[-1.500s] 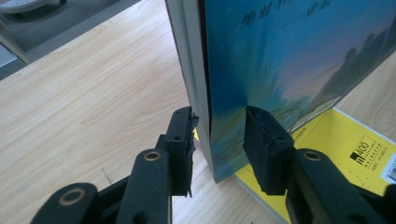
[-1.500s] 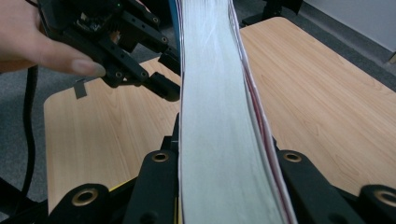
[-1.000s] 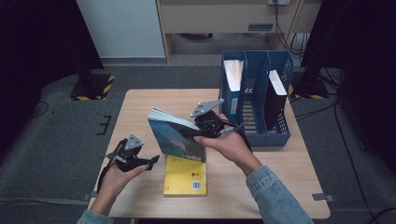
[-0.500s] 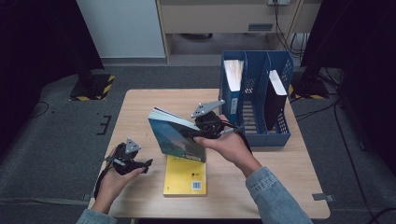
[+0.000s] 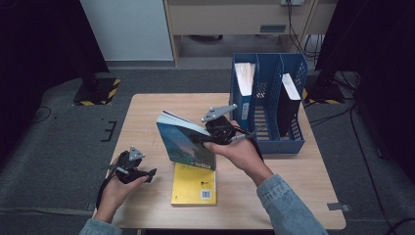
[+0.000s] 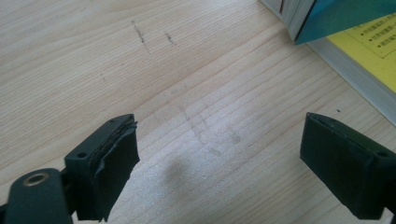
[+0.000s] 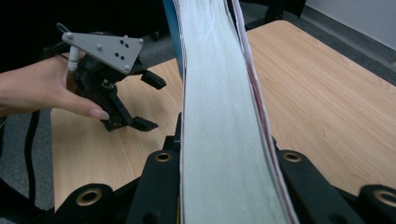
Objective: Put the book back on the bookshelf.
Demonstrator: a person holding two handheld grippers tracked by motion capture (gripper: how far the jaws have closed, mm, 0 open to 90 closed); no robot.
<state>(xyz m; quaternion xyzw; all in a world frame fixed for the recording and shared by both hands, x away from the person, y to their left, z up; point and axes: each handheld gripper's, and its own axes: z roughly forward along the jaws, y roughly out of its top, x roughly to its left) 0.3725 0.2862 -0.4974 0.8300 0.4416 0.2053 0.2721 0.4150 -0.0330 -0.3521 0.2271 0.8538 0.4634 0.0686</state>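
Yellow book (image 5: 194,183) lies flat on the counter (image 5: 303,181) near its 6 o'clock edge. At 9 o'clock of it, the left hand-held gripper (image 5: 145,172) hangs low above bare wood, jaws spread apart with nothing between them; the left gripper view shows the yellow book's corner at 1 o'clock. Just beyond the yellow book, the right hand-held gripper (image 5: 201,140) is clamped on the teal book (image 5: 183,142), held on edge and tilted above the counter; the right gripper view shows its page block (image 7: 219,121) rising between the jaws. At 2 o'clock stands the blue file rack (image 5: 274,78), holding upright books in its slots.
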